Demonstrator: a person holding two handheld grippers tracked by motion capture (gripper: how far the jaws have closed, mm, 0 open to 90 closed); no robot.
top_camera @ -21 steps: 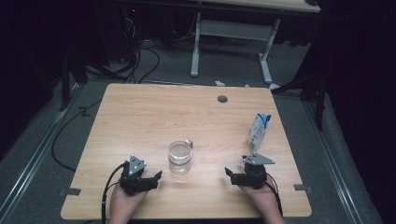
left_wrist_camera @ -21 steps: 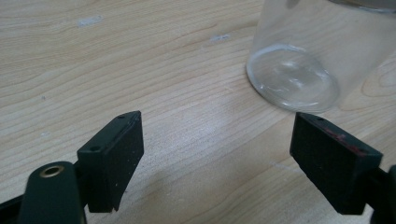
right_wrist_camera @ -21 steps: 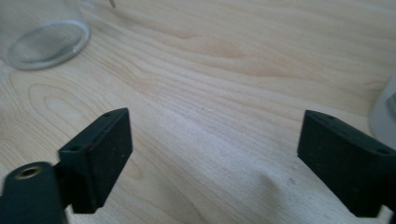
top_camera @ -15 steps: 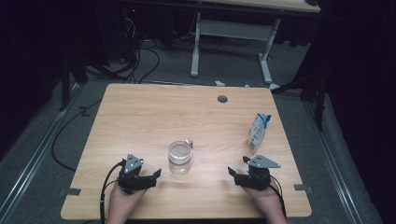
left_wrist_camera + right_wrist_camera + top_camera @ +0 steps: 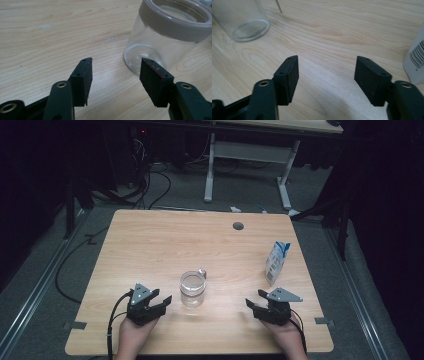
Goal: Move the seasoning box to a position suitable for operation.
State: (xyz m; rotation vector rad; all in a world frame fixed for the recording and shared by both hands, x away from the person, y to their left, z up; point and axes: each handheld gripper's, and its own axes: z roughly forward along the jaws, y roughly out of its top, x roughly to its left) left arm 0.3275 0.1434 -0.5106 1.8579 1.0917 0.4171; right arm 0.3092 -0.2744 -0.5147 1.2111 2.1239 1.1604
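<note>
Your left gripper (image 5: 162, 301) and right gripper (image 5: 252, 304) rest on the counter (image 5: 165, 240), jaws spread and empty, flanking the glass jar (image 5: 192, 289).

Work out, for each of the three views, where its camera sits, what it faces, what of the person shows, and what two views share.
High view: above the person's side, looking forward and down on the table; both hands with the left gripper and right gripper.
Left gripper view: rides the left gripper, jaws open, facing the glass jar.
Right gripper view: rides the right gripper, jaws open, facing bare tabletop, the carton at its edge.
Shared: all three views show the jar.
</note>
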